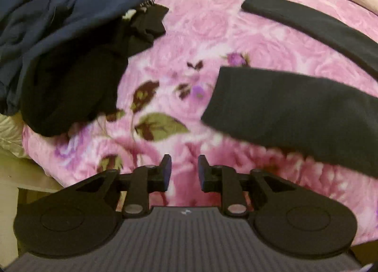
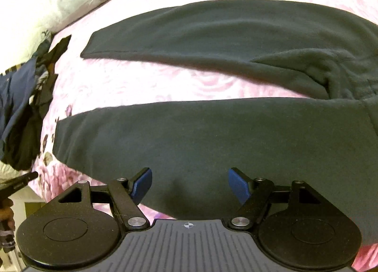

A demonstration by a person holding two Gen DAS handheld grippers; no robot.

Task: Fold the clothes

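Dark trousers lie spread flat on a pink floral blanket. In the right wrist view the near leg and the far leg run leftward from the waist at the right. My right gripper is open and empty, just above the near leg's lower edge. In the left wrist view the near leg's cuff and the far leg lie at the right. My left gripper is open with a narrow gap and empty, over bare blanket left of the cuff.
A heap of navy and black clothes lies at the blanket's left, also seen in the right wrist view. Pale bedding lies at the far edge. The bed's near-left edge drops off. The left gripper's tip shows at left.
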